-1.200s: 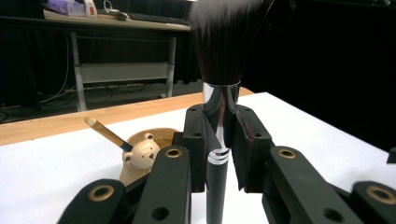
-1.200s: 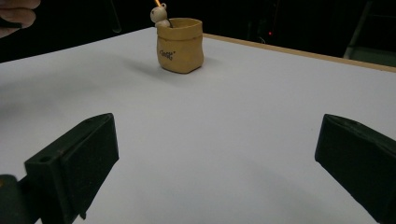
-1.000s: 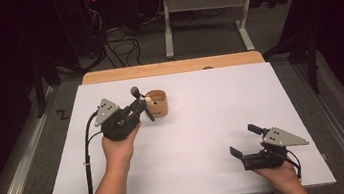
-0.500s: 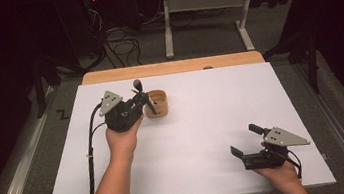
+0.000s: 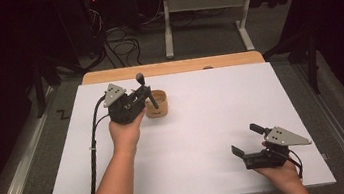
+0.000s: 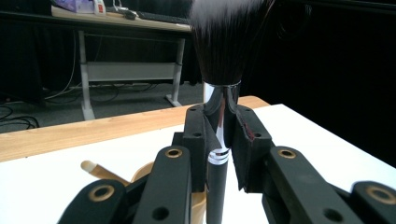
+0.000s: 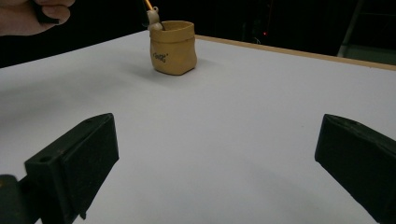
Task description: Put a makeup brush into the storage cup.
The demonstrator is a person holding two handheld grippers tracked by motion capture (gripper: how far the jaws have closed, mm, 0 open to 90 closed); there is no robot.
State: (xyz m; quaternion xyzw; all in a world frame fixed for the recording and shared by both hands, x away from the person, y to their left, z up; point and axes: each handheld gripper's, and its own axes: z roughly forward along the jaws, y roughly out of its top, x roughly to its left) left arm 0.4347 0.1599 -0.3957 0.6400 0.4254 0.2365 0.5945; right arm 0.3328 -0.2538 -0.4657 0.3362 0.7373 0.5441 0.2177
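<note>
We grip the brush [image 6: 219, 107] upright in our left gripper [image 5: 141, 97], at nine o'clock of the cup [image 5: 157, 104], ready for lowering in. Our right gripper [image 5: 247, 140] rests released at five o'clock.

Two handheld black two-jaw grippers, each topped with a grey three-cornered plate dotted with small dark holes. The left gripper [image 5: 130, 102] trails a thick black cable [image 5: 93, 142] with a pale tie partway along; its linkage arms show round brass-ringed pivots and thick black rubbery pads [image 6: 195, 140]. The right gripper [image 5: 246, 140] has blocky matte-black pads [image 7: 74, 158]. Both forearms are bare, with no sleeves in view.
</note>
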